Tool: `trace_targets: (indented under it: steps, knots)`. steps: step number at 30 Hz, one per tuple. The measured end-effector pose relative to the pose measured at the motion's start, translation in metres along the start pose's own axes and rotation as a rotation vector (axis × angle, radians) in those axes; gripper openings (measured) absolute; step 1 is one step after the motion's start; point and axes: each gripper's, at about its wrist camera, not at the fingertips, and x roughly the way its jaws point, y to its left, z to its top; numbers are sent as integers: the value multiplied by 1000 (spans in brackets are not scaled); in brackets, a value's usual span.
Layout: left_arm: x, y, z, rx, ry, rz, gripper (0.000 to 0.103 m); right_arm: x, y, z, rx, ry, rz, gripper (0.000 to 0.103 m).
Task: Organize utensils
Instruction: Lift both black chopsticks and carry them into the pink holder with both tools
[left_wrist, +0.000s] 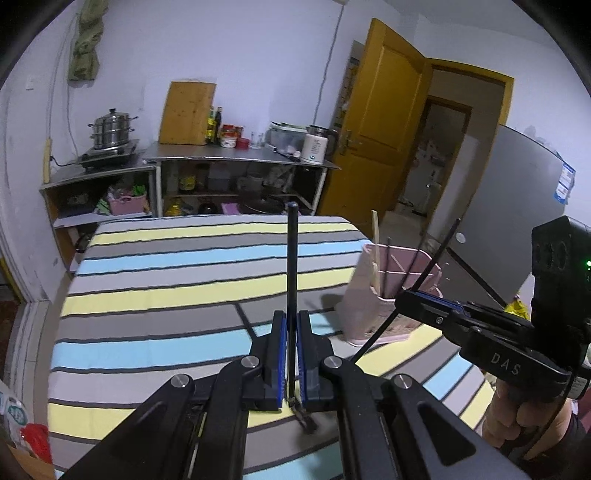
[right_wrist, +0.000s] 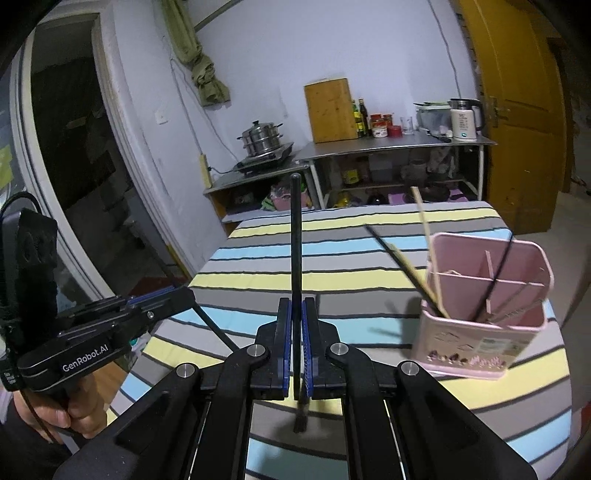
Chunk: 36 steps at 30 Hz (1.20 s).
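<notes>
- While the left claw (left_wrist: 291, 354) stayed out of it, the left wrist view showed its blue ribbed pads clamped on a thin black chopstick (left_wrist: 291, 266), a straight, smooth rod standing upright above the striped counter (left_wrist: 166, 295). The pink holder (left_wrist: 373, 295) sat to its right, a boxy matte plastic caddy with inner dividers, already holding pale wooden and dark sticks. The right claw (left_wrist: 402, 297) hung just beside the holder, gripping its own slanted black stick (left_wrist: 424, 277).
- As seen from the right wrist, the right claw (right_wrist: 297, 343) was closed on a second black chopstick (right_wrist: 295, 251); the holder (right_wrist: 480, 332) stood to the right, its rim open upward.
- Judged from this, each rod should be carried over an empty compartment, tipped near vertical, lowered until its tip is inside the walls, then released; dropping early risks it bouncing off the thin dividers or rolling across the cloth.
</notes>
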Motion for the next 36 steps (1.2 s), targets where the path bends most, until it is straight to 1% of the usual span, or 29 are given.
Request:
trace_targets:
  steps: [8,15,19,24,28,36]
  knots:
    - [21,-36,-4,31,41,-75,5,-22,-29,-8,56,-12,-56,5]
    - [35,-62,8,52,47,-132,5,-40,-55,-11,99,-32,-107,5]
    - [40,-74,21,60,34,-159,5,-52,-68,-6,111,-55,-131,5]
    - [41,-90,45,73,-2,-179,5,-66,-79,7,116,-92,-159,5]
    - [43,-102,66,88,-30,-191,5,-78,-89,22,123,-138,-176,5]
    - [51,-118,110,99,-89,-201,5,-90,-100,51,114,-206,-204,5]
